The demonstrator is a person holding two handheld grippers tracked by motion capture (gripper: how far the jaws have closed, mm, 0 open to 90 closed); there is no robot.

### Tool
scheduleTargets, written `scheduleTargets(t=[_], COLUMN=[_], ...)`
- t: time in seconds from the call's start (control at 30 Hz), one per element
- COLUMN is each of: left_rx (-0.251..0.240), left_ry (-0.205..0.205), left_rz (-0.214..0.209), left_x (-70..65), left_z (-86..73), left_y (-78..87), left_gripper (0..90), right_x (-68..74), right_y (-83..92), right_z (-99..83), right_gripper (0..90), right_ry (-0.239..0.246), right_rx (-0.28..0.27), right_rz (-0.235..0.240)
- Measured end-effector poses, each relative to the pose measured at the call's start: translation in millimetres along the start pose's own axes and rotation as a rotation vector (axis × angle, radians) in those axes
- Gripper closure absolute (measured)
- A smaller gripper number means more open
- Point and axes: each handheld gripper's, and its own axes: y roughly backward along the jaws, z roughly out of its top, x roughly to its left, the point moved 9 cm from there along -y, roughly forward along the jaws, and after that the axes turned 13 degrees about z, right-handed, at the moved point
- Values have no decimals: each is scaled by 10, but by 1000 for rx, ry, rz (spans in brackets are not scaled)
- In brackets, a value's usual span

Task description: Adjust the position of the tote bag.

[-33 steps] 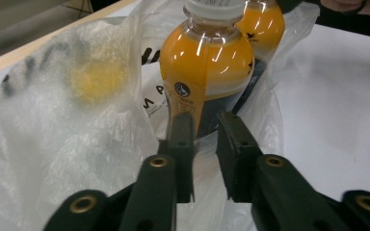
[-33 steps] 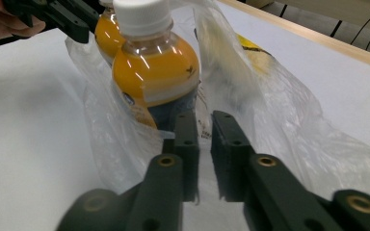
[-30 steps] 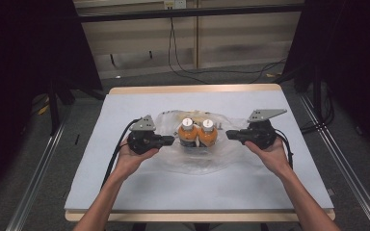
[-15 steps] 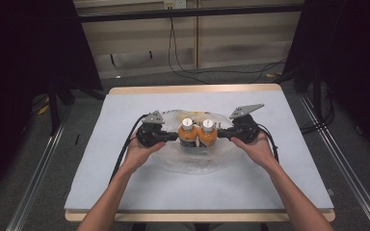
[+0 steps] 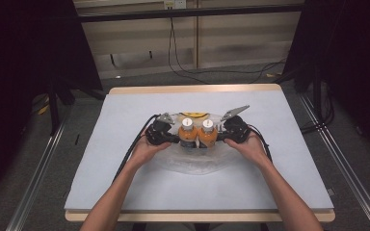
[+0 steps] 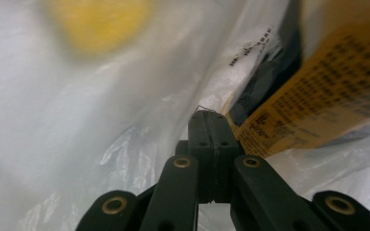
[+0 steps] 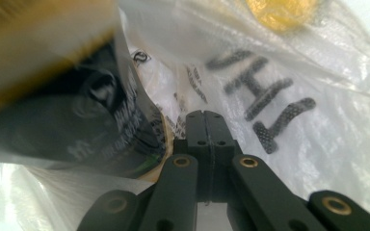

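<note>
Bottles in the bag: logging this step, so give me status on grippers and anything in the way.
Left gripper and right gripper shut, flanking two orange bottles. Bottles upright on clear plastic bag. Bag film crowds both tips; grip on it unclear.

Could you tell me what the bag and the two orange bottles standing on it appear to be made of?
The bag looks like thin, translucent plastic film: it is crinkled and glossy, with black lettering printed on it. The two orange bottles seem to be clear plastic holding an orange liquid, with white screw caps and printed yellow-and-black labels, glossy and probably plastic; glass cannot be ruled out from their look alone.
</note>
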Motion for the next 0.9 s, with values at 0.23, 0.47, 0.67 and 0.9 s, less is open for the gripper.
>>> scheduleTargets(t=[0.23, 0.47, 0.67, 0.9], left_rx=[46, 65, 74, 78], left_ry=[-40, -115, -113, -70], left_rz=[24, 89, 146, 163], left_x=[-21, 12, 136, 322], left_z=[-177, -253, -284, -363], left_y=[-52, -2, 4, 41], left_gripper=[900, 900, 900, 900], right_x=[-41, -79, -117, -116], right_y=[-147, -144, 11, 113], right_z=[-158, -188, -300, -390], right_gripper=[900, 900, 900, 900], right_ry=[12, 34, 55, 113], right_rx=[90, 127, 213, 281], right_rz=[-39, -71, -127, -159])
